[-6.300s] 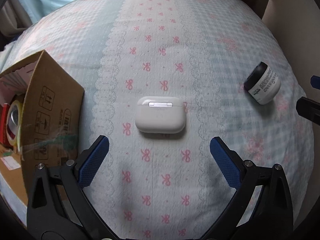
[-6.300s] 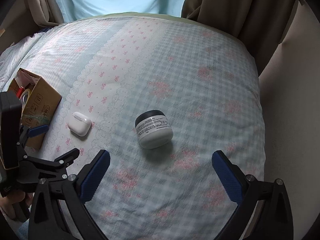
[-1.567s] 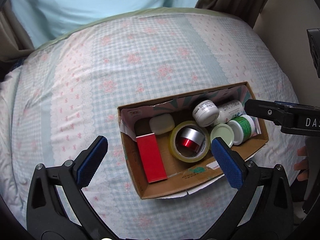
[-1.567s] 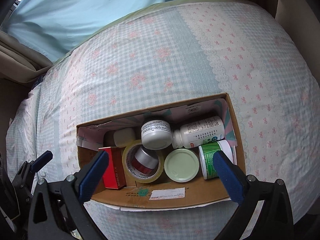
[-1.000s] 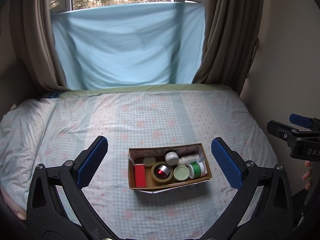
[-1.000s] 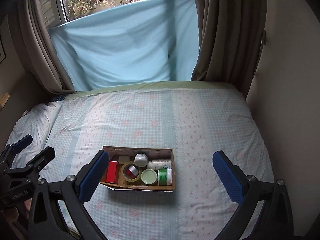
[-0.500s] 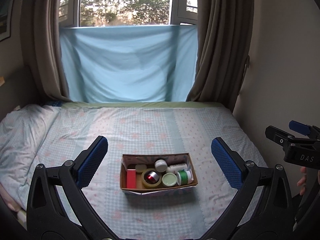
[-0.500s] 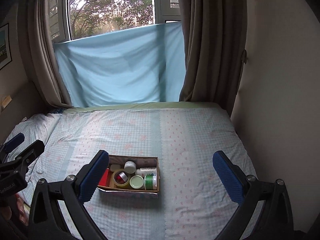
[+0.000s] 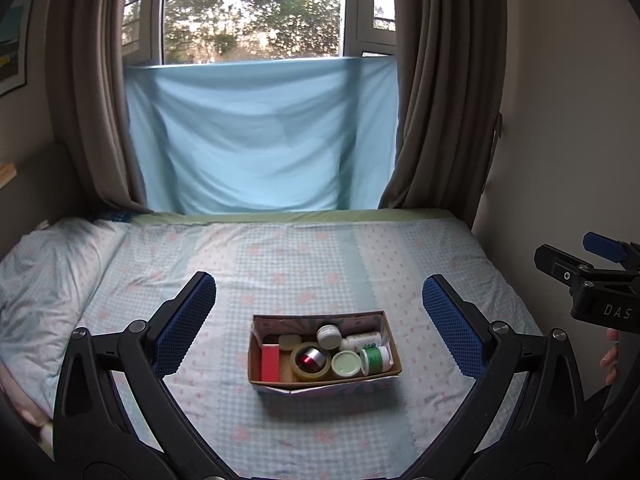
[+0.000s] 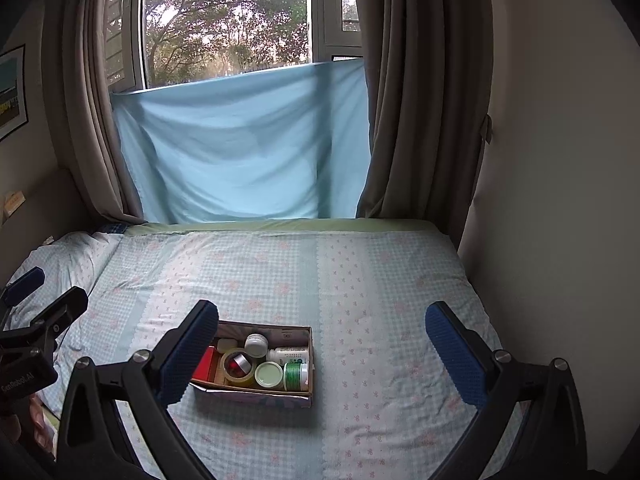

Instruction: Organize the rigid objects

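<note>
Between the blue pads of the left gripper [image 9: 316,284], gripping nothing: hanging released, spread wide, well back from the bed [image 9: 320,256]. Showing the same at the right gripper [image 10: 322,310]: jaws gaping, empty, hovering apart from everything. Framing, past both pairs of jaws, the cardboard box [image 9: 324,386], sitting on the bed towards its near edge and well apart from either gripper.

Judging the task as done or very nearly so: finding no loose object on the sheet in either view, with every rigid thing in sight lying inside the box. Leaving, at most, a last check. Not telling, though, what may be lying hidden under the gripper frames or past the edges of the bed.

Looking into the box from its left end:
- standing against the left wall, a red carton [image 9: 270,362];
- lying behind it, a small white case [image 9: 289,341];
- resting flat in the middle, a roll of tape [image 9: 296,365] ringing a silver and red cylinder [image 9: 308,358];
- sitting just beside the tape, a jar with a pale green lid [image 9: 346,364];
- lying at the right end, a green-labelled bottle [image 9: 374,359];
- lying along the back wall, a white bottle [image 9: 362,339], touching a white jar [image 9: 329,335].

Filling the box closely, with little bare floor showing.
</note>
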`<state>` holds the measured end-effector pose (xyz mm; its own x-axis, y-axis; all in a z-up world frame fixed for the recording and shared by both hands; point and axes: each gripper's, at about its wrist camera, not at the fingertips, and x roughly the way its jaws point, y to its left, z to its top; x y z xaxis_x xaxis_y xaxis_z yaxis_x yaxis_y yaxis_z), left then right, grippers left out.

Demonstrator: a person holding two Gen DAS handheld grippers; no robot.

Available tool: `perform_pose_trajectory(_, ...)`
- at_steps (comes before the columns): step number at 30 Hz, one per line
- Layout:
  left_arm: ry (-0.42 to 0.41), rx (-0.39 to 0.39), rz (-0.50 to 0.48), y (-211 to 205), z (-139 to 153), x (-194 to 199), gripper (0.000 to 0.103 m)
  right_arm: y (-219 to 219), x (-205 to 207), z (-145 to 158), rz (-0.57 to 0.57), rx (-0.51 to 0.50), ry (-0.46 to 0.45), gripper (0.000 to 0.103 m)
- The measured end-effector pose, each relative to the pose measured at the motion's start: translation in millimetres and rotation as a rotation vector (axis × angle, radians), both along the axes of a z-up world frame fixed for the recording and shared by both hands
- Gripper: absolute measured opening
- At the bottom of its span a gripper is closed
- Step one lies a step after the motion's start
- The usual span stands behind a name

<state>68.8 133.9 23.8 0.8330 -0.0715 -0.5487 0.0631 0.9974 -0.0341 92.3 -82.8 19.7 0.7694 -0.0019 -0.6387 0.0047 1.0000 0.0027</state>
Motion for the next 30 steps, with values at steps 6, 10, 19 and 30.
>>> perform_pose_trajectory(6,-0.011,-0.004,0.012,1.4,2.4,-0.1,0.103,0.1,1.2,0.1,0.002,0.003,-0.003,0.103)
perform_pose_trajectory(10,-0.021,0.000,0.014,1.3,4.6,-1.3,0.103,-0.6,1.2,-0.1,0.000,0.006,-0.006,0.103)
perform_pose_trajectory(19,-0.027,-0.007,0.018,2.7,4.9,-1.1,0.103,1.0,1.3,1.9,0.001,0.001,-0.010,0.103)
perform_pose_trajectory(30,-0.032,0.003,0.015,-0.9,5.5,-1.7,0.103,0.7,1.4,2.8,-0.005,0.005,-0.012,0.103)
